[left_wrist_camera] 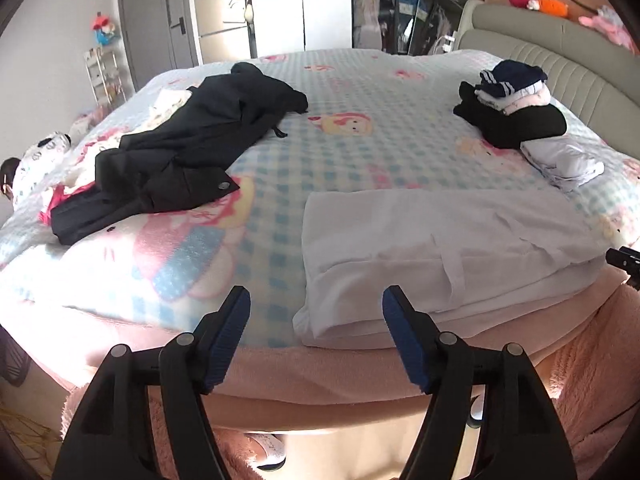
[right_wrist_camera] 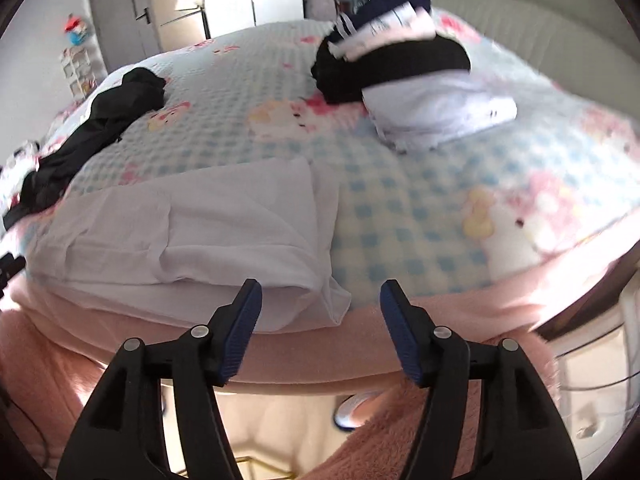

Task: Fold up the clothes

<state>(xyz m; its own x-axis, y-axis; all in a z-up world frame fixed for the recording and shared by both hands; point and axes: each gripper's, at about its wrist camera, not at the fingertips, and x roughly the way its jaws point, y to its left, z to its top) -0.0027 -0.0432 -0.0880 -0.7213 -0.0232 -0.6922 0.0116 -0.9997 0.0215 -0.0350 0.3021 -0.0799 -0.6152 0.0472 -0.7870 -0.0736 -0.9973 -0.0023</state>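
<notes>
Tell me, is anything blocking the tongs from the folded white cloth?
Nothing visible. Both left tongs and right tongs stand open, right at the near edge of the folded white cloth, with only the bed's edge below.

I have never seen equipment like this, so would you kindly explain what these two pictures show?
A person holds a two-fingered claw in each hand, each with a camera looking along its fingers. One picture comes from the left claw, the other from the right claw. Both are open and hold nothing. Ahead is a bed with a checked blanket. A folded white garment lies at the near edge, an unfolded black garment to the left, and a stack of folded clothes at the far right.
</notes>
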